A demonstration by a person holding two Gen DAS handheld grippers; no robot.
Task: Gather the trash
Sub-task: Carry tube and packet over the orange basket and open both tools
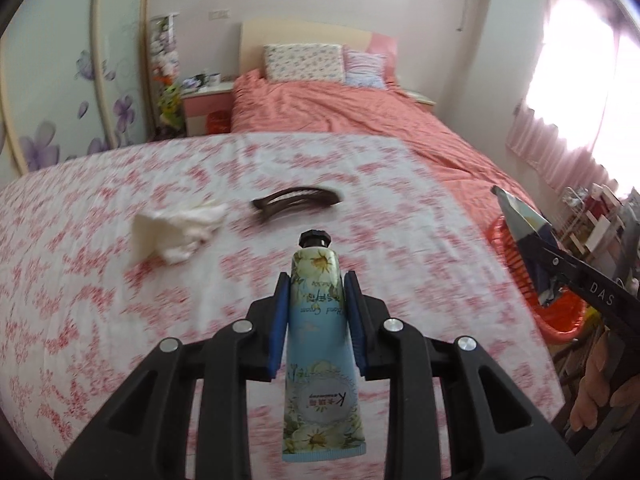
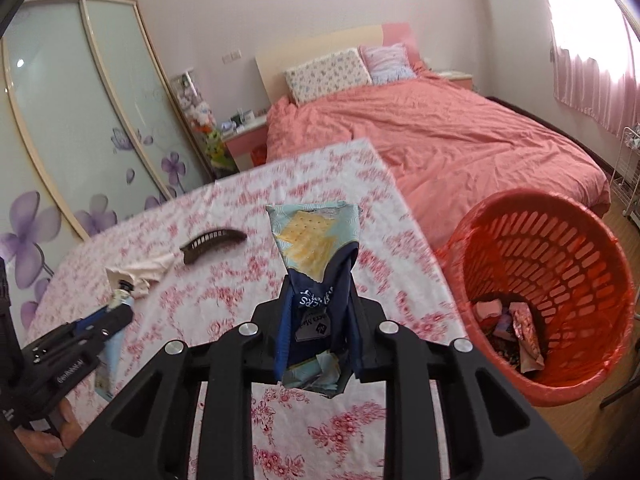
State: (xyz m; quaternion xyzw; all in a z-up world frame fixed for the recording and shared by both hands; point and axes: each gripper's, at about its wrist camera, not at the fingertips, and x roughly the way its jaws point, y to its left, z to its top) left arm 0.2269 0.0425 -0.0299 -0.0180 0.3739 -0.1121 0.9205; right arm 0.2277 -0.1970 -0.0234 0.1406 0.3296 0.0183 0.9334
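The left gripper [image 1: 316, 300] has its jaws clenched on a pale blue, flower-printed hand cream tube [image 1: 320, 344] with a black cap, held above the pink-flowered worktop [image 1: 80, 280]. The right gripper [image 2: 318, 320] grips a crumpled navy and teal cracker wrapper [image 2: 314, 248]. Only the right view looks into the orange plastic basket [image 2: 560, 248], holding what seem to be wrappers. A crumpled white tissue [image 1: 176, 232] and brown hair clip [image 1: 296, 202] lie on the cloth.

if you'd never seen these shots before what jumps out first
Each pair of tongs is shut on something above the floral cloth: the left tongs grip a hand cream tube, the right tongs a cracker wrapper. Right of the table stands an orange basket with wrappers at its bottom. A tissue and a brown hair clip lie on the cloth.
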